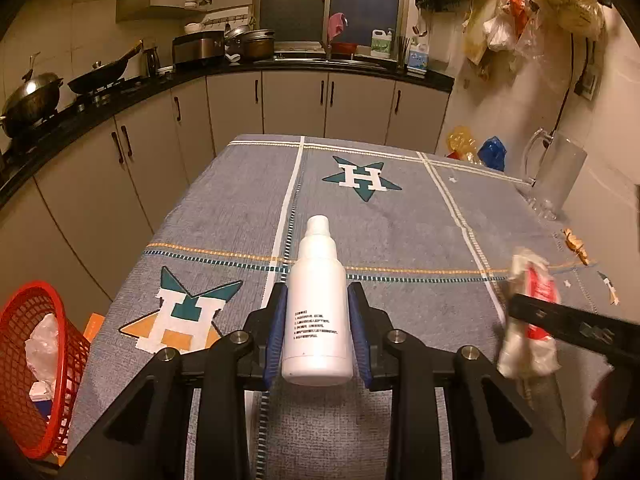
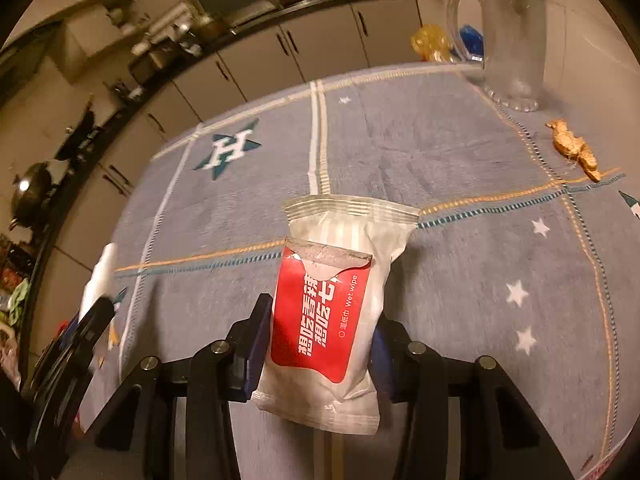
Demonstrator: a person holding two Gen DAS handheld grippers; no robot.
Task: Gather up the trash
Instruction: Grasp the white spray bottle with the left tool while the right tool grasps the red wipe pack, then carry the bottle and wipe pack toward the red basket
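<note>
Currently both my grippers are loaded, above the table (image 1: 224, 208) with its grey-blue cloth.

Left gripper (image 1: 318, 312): its blue pads are clamped on a white plastic bottle (image 1: 318, 300), held lengthwise along the fingers, cap end pointing away from the camera. Small grey print runs in short lines on the bottle's lower body; too fine for me to read.

Right gripper (image 2: 320, 340): closed on a wet wipe packet (image 2: 326, 320), pinched across its width. The packet is white with a red label. White Chinese characters run along the label, and beside them I read "Wet wipe" in small white letters. A peel flap at the label's top edge is partly lifted. In the left wrist view the same packet (image 1: 528, 316) shows blurred at the right edge, in the other claw.

Cloth markings: a teal star with a white "H" (image 1: 362, 178) far side, and an orange-and-teal star with a white "H" (image 1: 186, 312) near side.

Red mesh basket (image 1: 38, 364) sits below the table's left edge, with white plastic and a small box inside.

Still on the cloth: a crumpled gold wrapper (image 2: 574, 148), near a clear glass mug (image 2: 508, 48) at the far right corner.
</note>
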